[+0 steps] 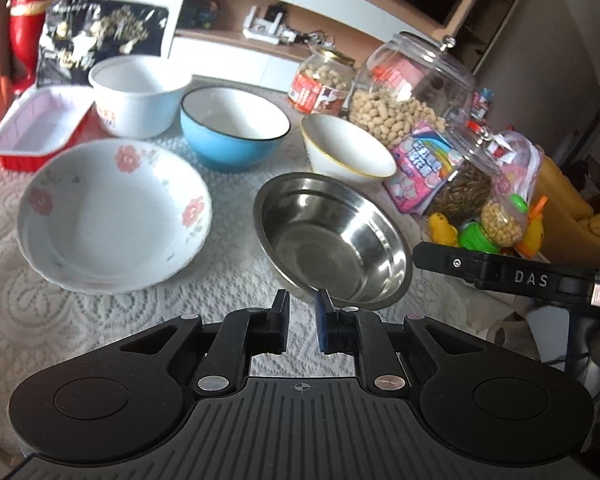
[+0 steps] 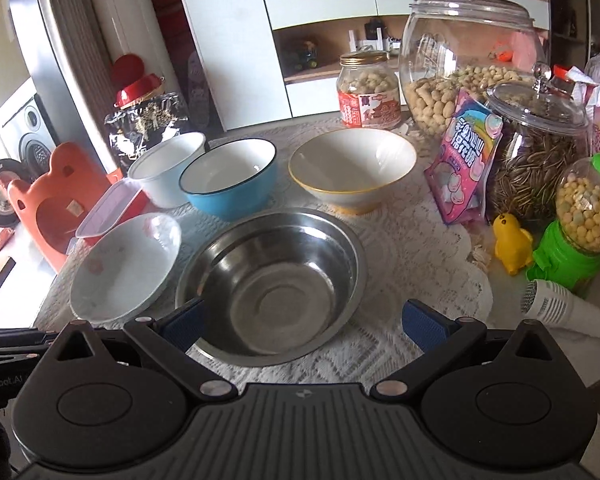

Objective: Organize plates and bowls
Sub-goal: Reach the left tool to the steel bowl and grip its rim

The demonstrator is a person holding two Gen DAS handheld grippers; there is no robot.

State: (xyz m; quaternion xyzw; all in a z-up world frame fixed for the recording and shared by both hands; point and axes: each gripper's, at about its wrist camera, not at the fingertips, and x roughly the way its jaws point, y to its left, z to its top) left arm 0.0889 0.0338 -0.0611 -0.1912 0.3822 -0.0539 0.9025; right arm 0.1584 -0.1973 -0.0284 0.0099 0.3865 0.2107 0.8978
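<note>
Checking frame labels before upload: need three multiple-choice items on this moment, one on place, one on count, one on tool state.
1. What stands directly right of the blue bowl in the right wrist view?
A. gold-rimmed white bowl
B. red tray
C. yellow duck toy

2. How many bowls are on the table?
A. three
B. five
C. seven

3. How does the right tool stand?
A. shut on the steel bowl
B. open
C. shut on nothing

Key: 1 A, the gold-rimmed bowl sits beside the blue one. 2 B, floral, plain white, blue, gold-rimmed, steel. 3 B, its blue pads stand wide apart, clamping nothing.
</note>
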